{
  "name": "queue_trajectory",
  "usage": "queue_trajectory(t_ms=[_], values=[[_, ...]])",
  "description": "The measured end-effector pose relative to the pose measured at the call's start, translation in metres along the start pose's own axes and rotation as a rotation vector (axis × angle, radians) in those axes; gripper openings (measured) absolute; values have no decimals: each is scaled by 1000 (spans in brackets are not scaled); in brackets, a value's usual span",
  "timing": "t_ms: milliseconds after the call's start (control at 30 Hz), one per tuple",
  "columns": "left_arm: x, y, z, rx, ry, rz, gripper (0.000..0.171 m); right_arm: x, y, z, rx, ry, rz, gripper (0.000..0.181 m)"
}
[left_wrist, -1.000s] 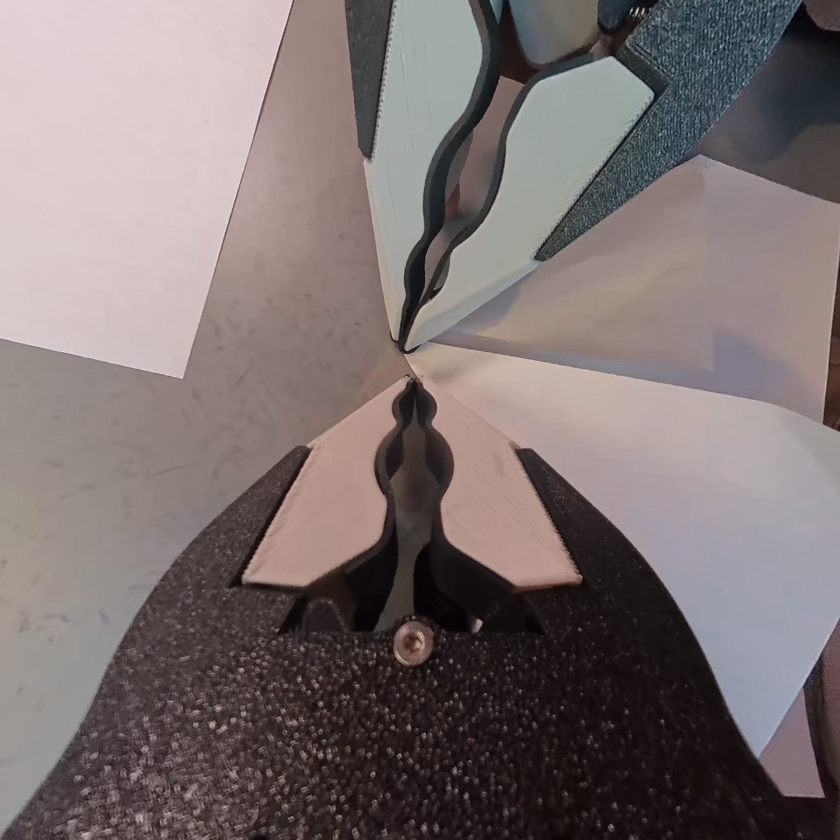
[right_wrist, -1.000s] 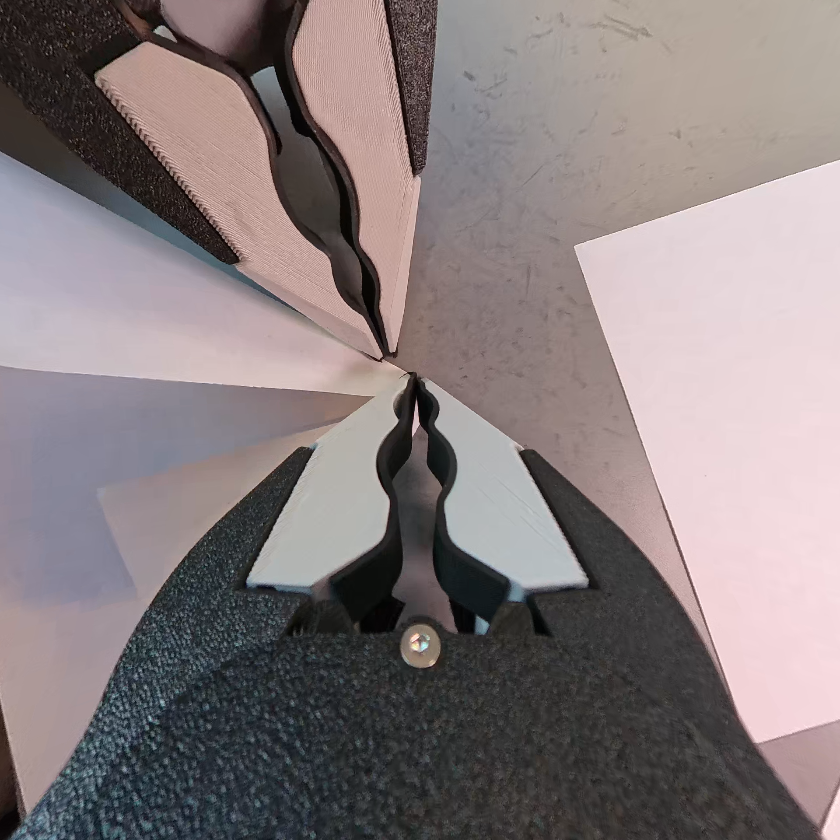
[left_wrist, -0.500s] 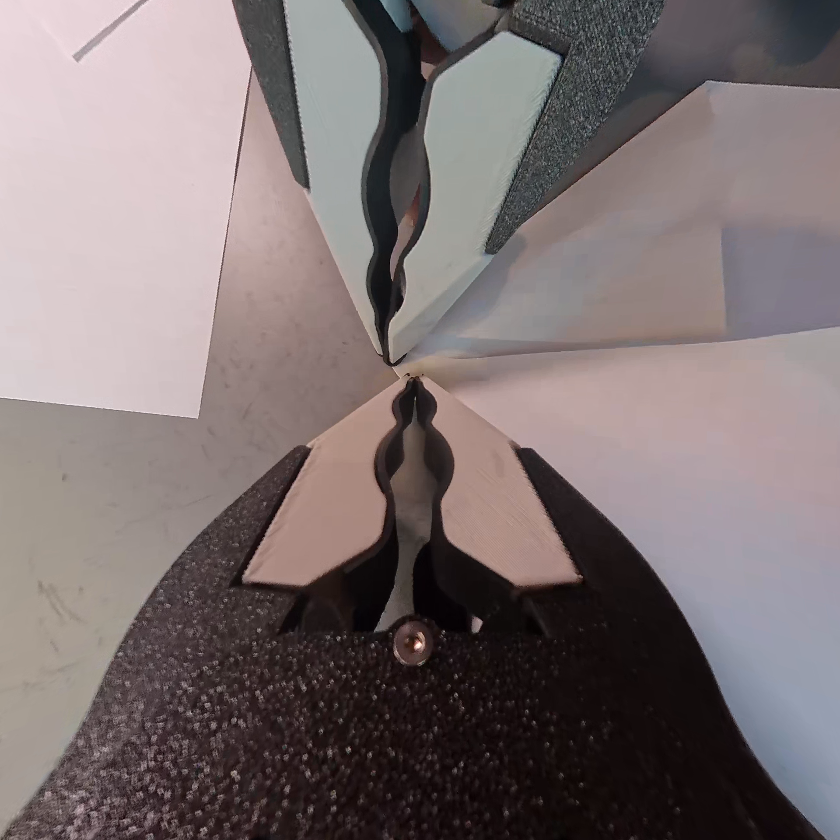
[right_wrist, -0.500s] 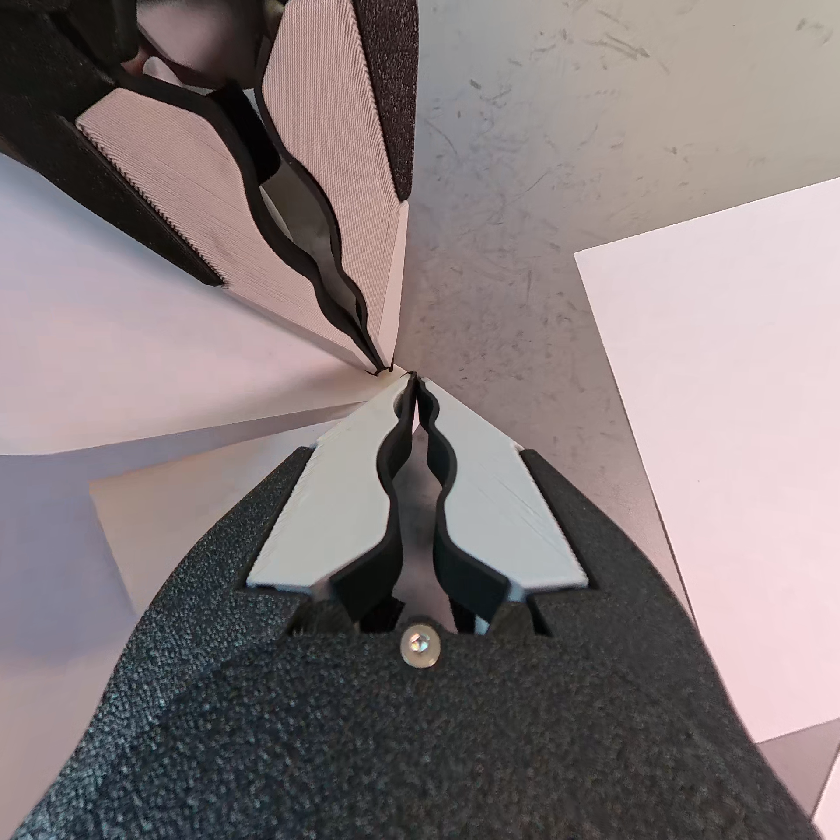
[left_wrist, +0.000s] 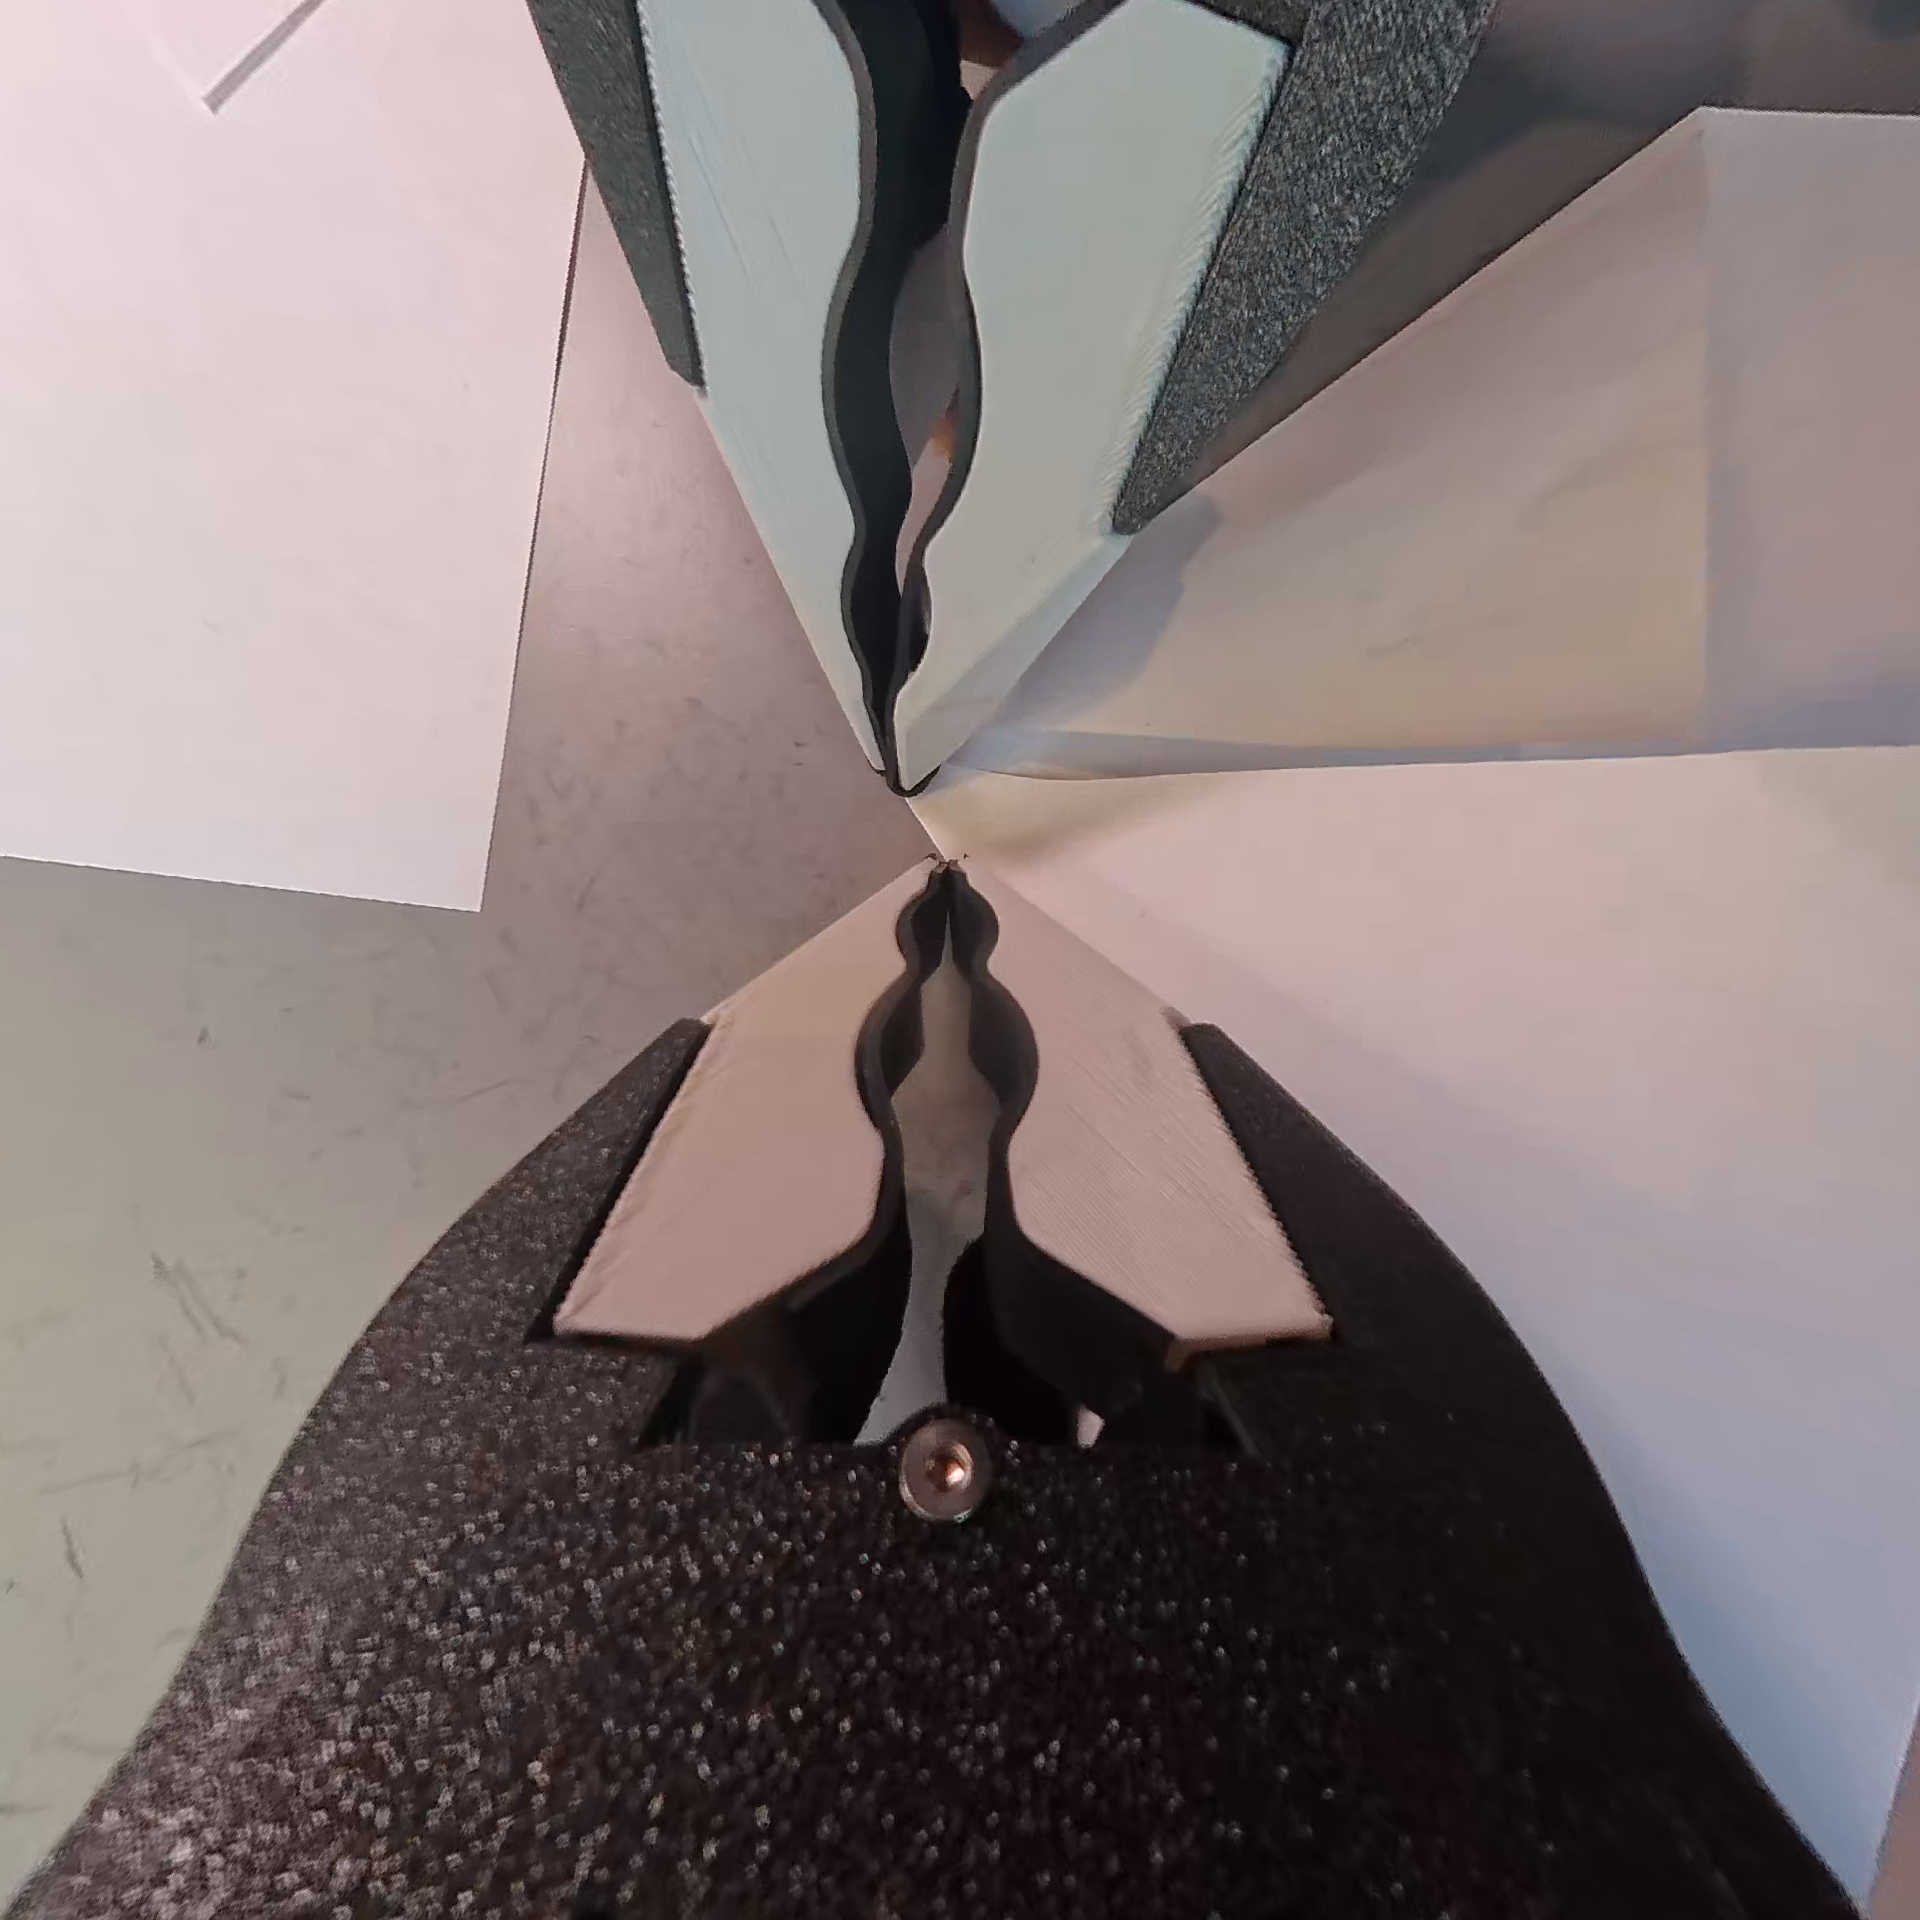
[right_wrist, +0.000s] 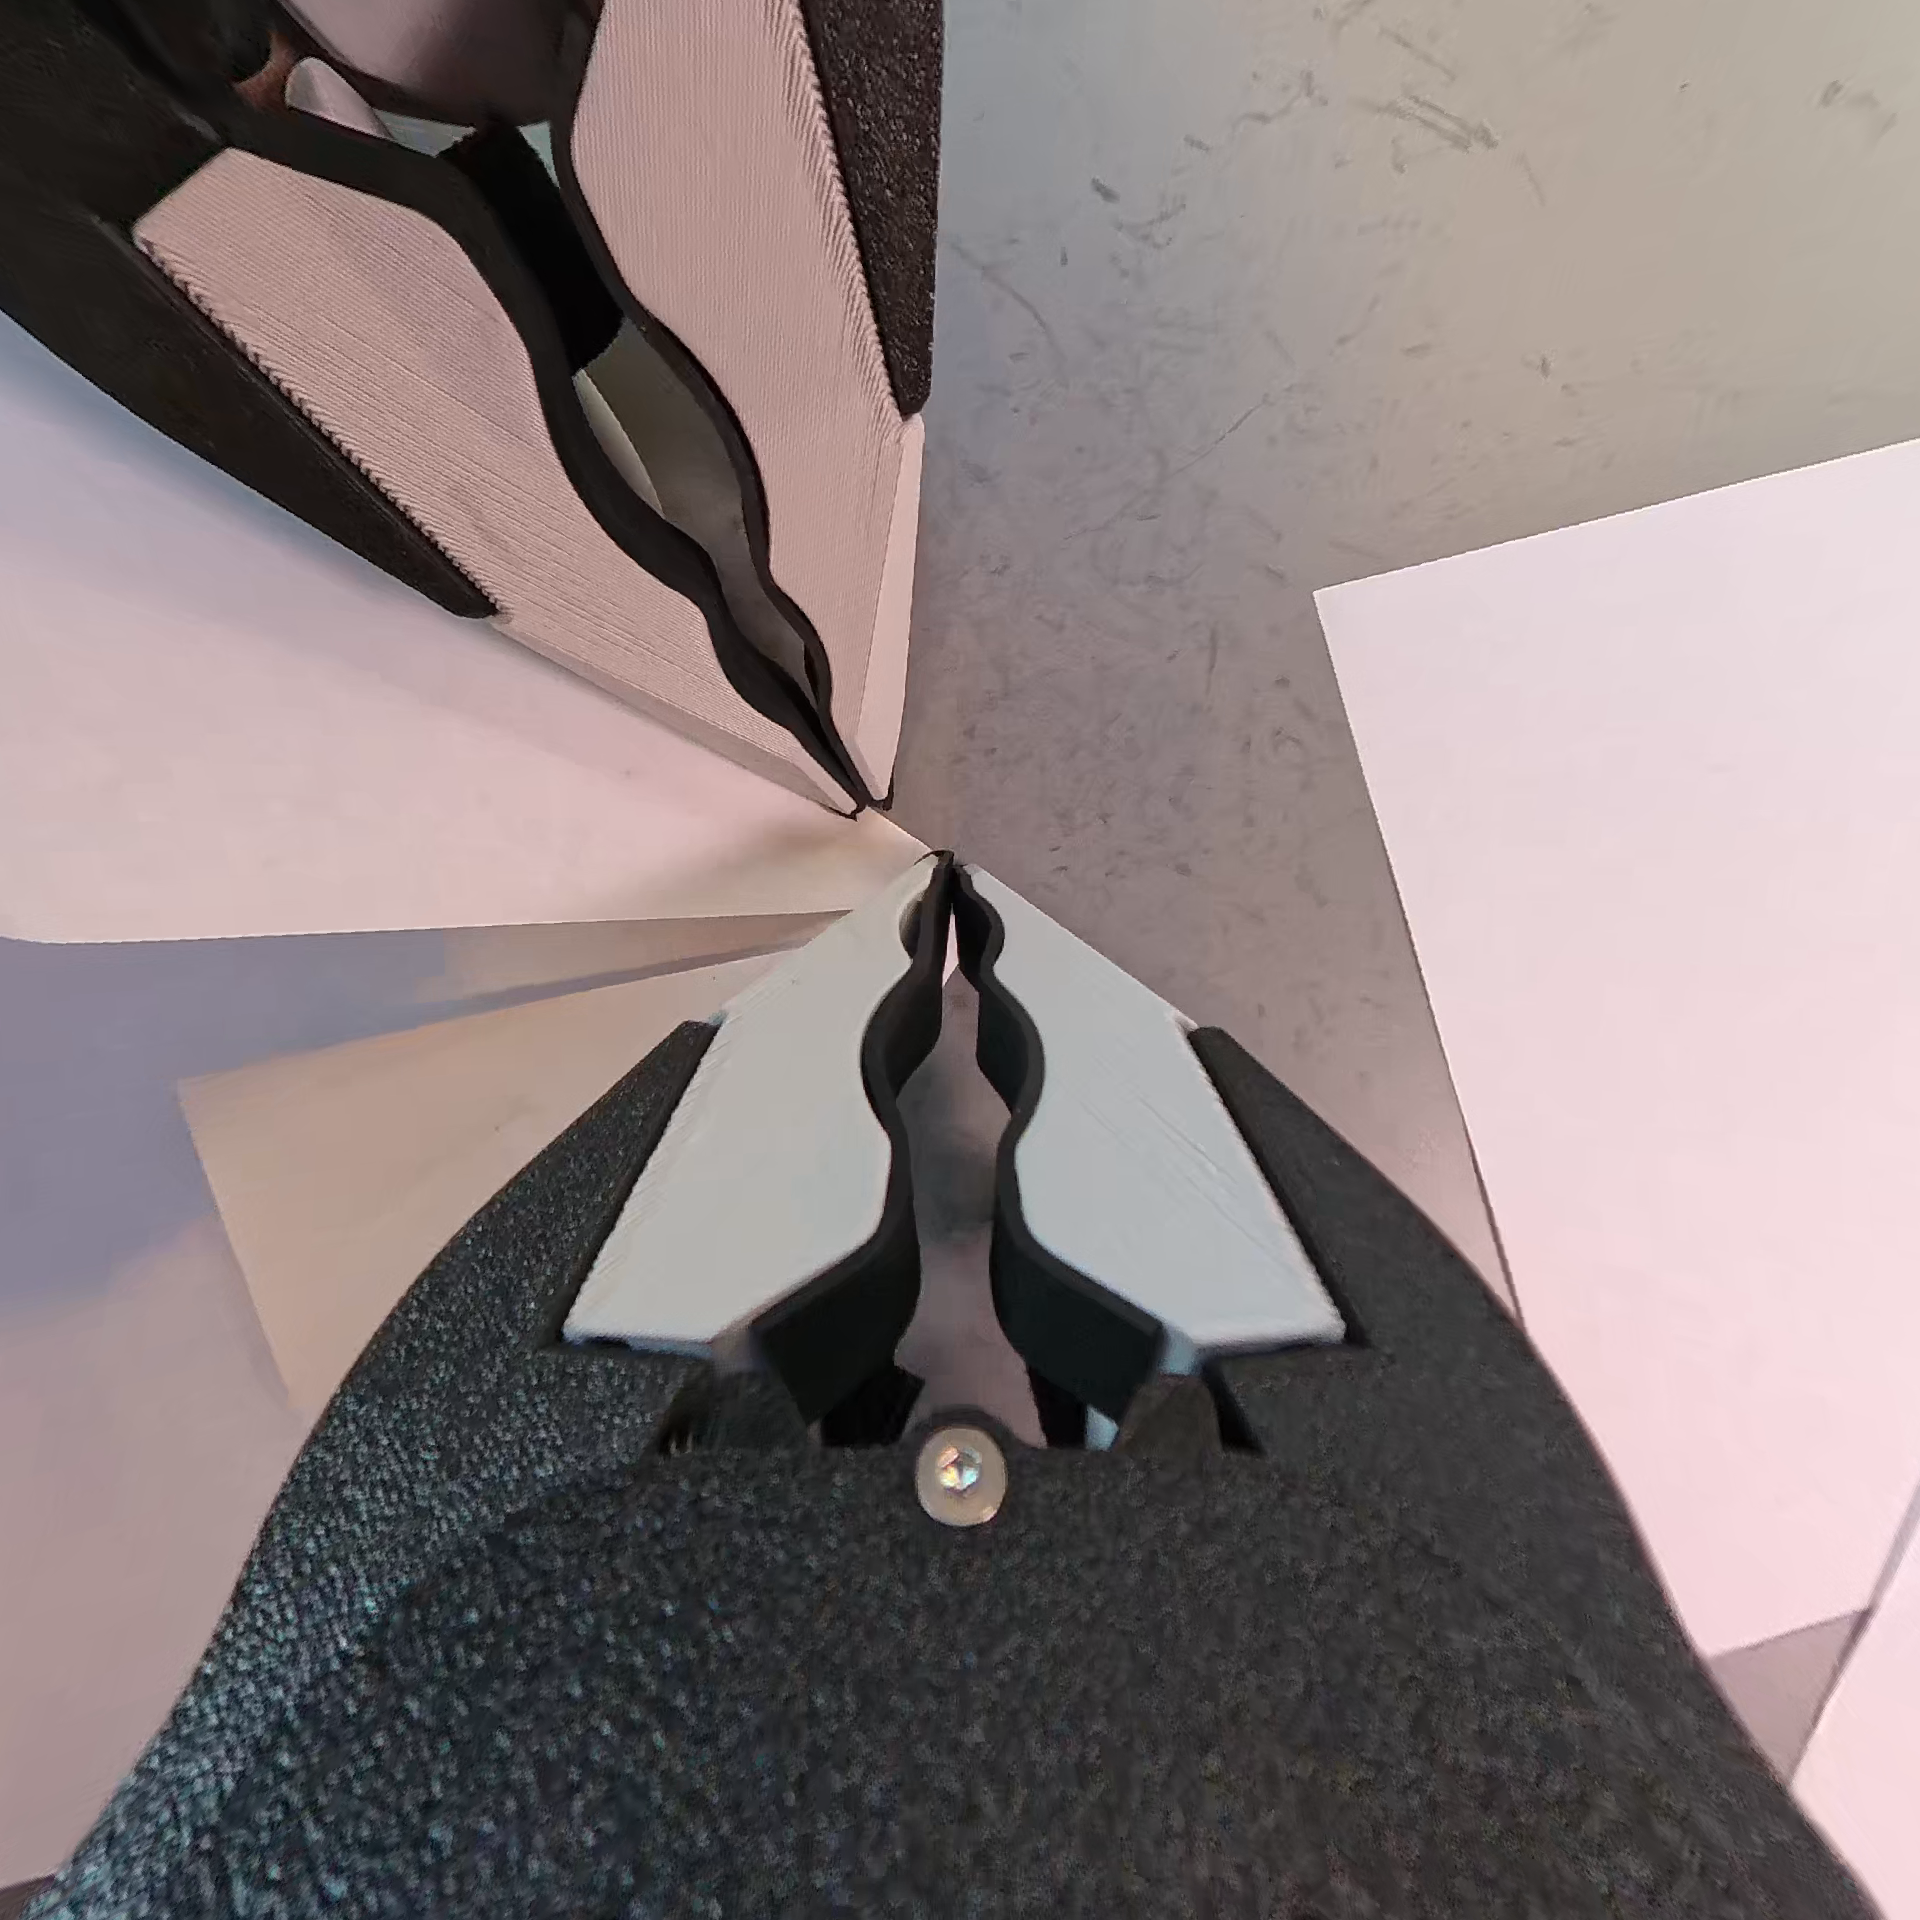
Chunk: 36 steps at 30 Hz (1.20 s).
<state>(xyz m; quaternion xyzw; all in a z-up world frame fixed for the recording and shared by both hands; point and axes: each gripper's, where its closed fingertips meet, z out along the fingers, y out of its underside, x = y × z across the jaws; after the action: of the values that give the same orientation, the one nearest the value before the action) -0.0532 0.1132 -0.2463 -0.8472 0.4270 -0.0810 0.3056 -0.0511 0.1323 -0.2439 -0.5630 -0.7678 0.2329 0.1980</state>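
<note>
- The folded white paper sheet (left_wrist: 1403, 987) hung above the table, drawn to a point where both tongs met; one flap spread upward and another fanned out below it
- The left gripper (left_wrist: 941, 871), with beige ribbed fingers and black wavy pads, had its tips pressed together on that pointed corner, white paper showing in the gap behind them
- The right gripper (right_wrist: 943, 860), pale blue with black pads, was clamped tip to tip on the same corner from the opposite side, nearly touching the left one
- A flat white paper sheet (left_wrist: 260, 468) lay just beside them, apart from the tongs
- A scuffed grey tabletop (right_wrist: 1299, 312) lay under everything
</note>
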Motion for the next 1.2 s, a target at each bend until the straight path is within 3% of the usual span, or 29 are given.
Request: queue_trajectory(t_ms=[167, 233, 700, 1033, 1200], values=[[0, 0, 0, -17, -37, 23, 0, -7, -12, -4, 38, -25, 0, 0], [0, 0, 0, -13, -35, 16, 0, -10, -3, 3, -21, -27, -37, 0], [3, 9, -7, -38, 1, 50, 0, -10, -5, 4, 18, -58, 9, 0], [5, 8, -8, -79, -68, 210, 0, -10, -6, 4, 22, -52, 4, 0], [4, -2, -14, 15, -17, 121, 0, -10, -6, 4, 27, -55, 3, 0]])
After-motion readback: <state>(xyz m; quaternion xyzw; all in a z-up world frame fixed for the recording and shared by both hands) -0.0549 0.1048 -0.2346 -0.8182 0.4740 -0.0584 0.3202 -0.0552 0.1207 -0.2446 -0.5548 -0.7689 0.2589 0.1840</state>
